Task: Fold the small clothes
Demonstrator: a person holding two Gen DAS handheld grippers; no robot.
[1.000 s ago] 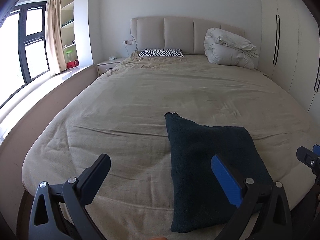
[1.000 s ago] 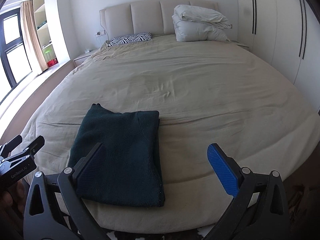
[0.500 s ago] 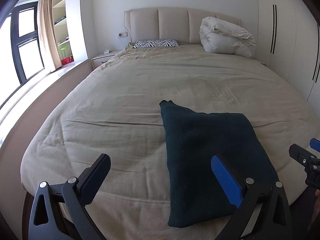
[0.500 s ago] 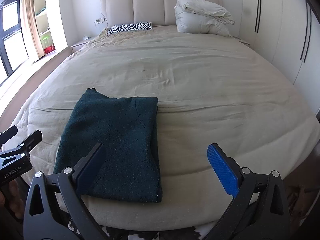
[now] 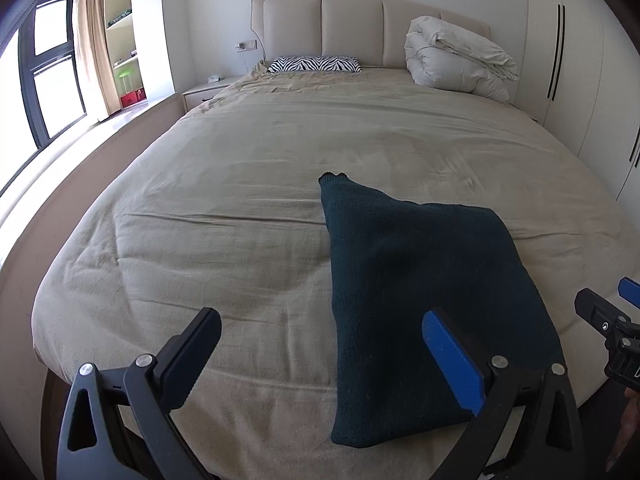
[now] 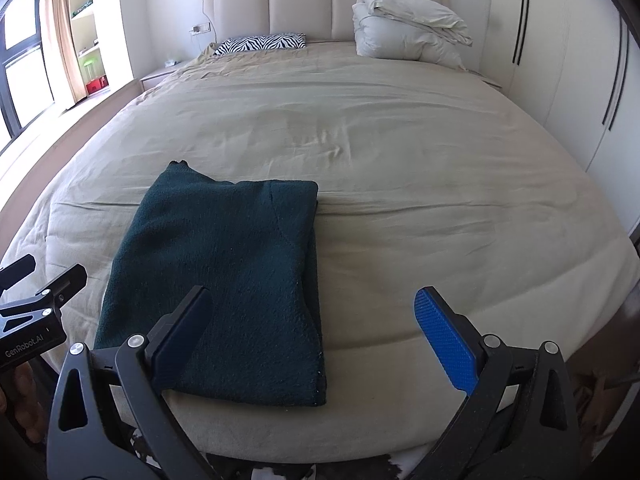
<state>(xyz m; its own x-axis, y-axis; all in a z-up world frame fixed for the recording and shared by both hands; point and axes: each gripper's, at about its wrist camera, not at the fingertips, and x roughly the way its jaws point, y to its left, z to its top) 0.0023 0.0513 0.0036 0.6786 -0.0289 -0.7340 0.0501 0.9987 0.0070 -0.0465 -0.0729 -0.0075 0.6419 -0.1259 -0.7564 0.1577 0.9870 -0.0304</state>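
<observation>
Bed (image 6: 400,140) in beige sheet, folded dark garment (image 6: 224,280), headboard (image 6: 320,4), window (image 5: 44,68)

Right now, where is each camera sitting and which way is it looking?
Left wrist: on the open left gripper at the bed's foot, facing the headboard; the dark green garment lies right of centre.
Right wrist: on the open right gripper, facing likewise; the garment lies left.
Both share the garment, bed, zebra pillow.

One folded dark green garment (image 6: 228,276), one bed (image 6: 400,152), one zebra-print pillow (image 6: 260,43), one folded duvet (image 6: 408,32), two hand-held grippers.
</observation>
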